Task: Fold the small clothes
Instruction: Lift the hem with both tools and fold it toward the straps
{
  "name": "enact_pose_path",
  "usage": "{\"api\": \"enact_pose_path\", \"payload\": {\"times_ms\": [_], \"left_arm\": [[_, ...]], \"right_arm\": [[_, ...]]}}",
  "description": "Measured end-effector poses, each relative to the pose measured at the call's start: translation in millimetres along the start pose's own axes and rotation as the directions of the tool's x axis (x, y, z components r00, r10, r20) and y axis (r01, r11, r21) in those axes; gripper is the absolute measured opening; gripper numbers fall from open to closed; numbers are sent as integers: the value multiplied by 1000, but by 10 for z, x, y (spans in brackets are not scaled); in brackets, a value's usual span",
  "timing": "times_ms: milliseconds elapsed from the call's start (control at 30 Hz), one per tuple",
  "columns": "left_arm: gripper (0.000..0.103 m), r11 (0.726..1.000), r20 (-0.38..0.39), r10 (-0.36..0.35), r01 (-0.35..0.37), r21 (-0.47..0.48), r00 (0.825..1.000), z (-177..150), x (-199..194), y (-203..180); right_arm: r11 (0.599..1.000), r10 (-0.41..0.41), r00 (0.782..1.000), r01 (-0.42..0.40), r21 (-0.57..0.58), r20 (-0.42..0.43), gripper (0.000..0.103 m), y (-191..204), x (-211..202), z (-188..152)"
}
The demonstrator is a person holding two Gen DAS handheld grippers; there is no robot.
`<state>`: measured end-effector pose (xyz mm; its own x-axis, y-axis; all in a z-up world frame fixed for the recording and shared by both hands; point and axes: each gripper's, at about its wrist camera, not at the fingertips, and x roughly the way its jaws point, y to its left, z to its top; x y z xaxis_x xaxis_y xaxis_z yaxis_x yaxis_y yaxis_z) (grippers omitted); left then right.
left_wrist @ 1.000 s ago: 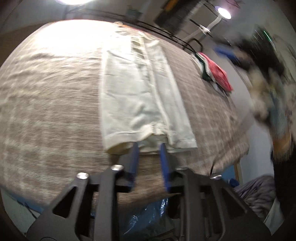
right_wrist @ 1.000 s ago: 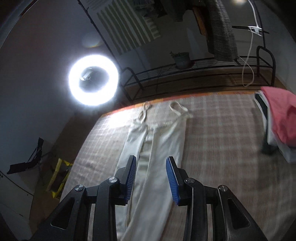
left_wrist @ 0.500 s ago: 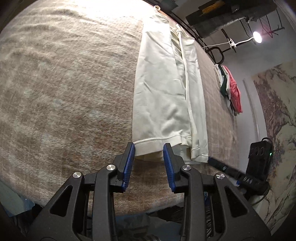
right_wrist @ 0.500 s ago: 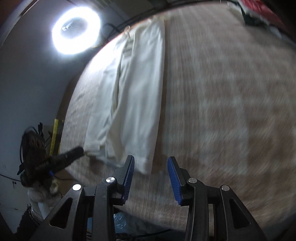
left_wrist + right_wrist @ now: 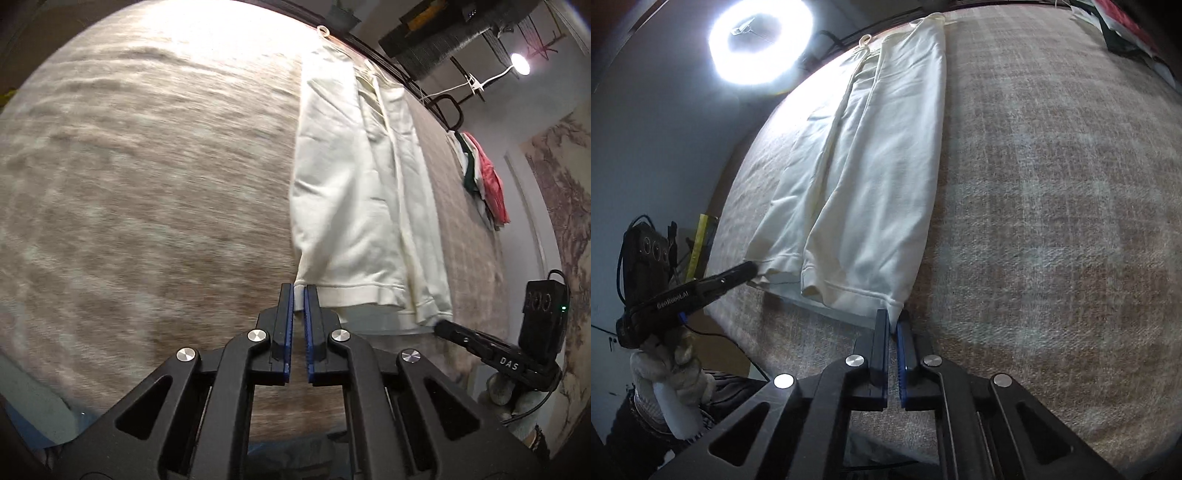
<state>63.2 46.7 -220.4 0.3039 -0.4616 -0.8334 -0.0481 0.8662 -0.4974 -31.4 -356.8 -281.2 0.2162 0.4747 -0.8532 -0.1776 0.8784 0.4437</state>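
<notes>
Colours and patterns as I see them from the rig:

- Garment [image 5: 354, 206]: cream-white, plain, with a ribbed hem; pale drawstring loops at the far end.
- Table cover [image 5: 147, 192]: beige-brown woven cloth with a faint pale check.
- Left gripper [image 5: 299, 295]: black frame, blue pads, silver rivets.
- Right gripper [image 5: 893, 325]: the same black, blue and silver.
- Clothes pile [image 5: 484, 181], far right of my left gripper: coral-red, white and dark green.
- Glove [image 5: 670, 365] on the hand, left of my right gripper: off-white knit.
- Ring light [image 5: 761, 40]: white.
</notes>
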Motion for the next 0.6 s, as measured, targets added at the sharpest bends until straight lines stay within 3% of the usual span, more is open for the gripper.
{"api": "enact_pose_path", "payload": {"times_ms": [167, 333, 400, 433, 467, 500, 533, 600], "left_arm": [[3, 1000, 17, -8, 8, 22, 1000, -10, -46, 0], [3, 997, 49, -70, 68, 39, 996, -10, -165, -65], [9, 996, 20, -76, 75, 53, 997, 2, -118, -97], [15, 996, 10, -76, 76, 49, 997, 5, -94, -95], [30, 996, 0, -81, 81, 31, 997, 11, -55, -73], [39, 996, -8, -90, 90, 6, 996, 14, -27, -52], [40, 995, -18, -96, 96, -16, 995, 24, 4, -29], [40, 992, -43, -118, 115, -55, 992, 42, 78, 11]], "right_arm": [[999, -29, 1000, 29, -39, 7, 0, 48, -19, -17], [1000, 22, 999, -22, -14, 45, 0, 33, -168, 10], [999, 15, 998, -13, -37, 53, 1, 55, -196, 26], [999, 23, 999, -21, -41, 47, 5, 63, -183, 31], [999, 27, 999, -25, -44, 45, 7, 64, -172, 29], [998, 26, 999, -24, -51, 44, 13, 71, -164, 22], [998, 30, 999, -27, -57, 40, 34, 82, -160, 17], [997, 64, 997, -62, -52, 45, 45, 85, -175, 12]]}}
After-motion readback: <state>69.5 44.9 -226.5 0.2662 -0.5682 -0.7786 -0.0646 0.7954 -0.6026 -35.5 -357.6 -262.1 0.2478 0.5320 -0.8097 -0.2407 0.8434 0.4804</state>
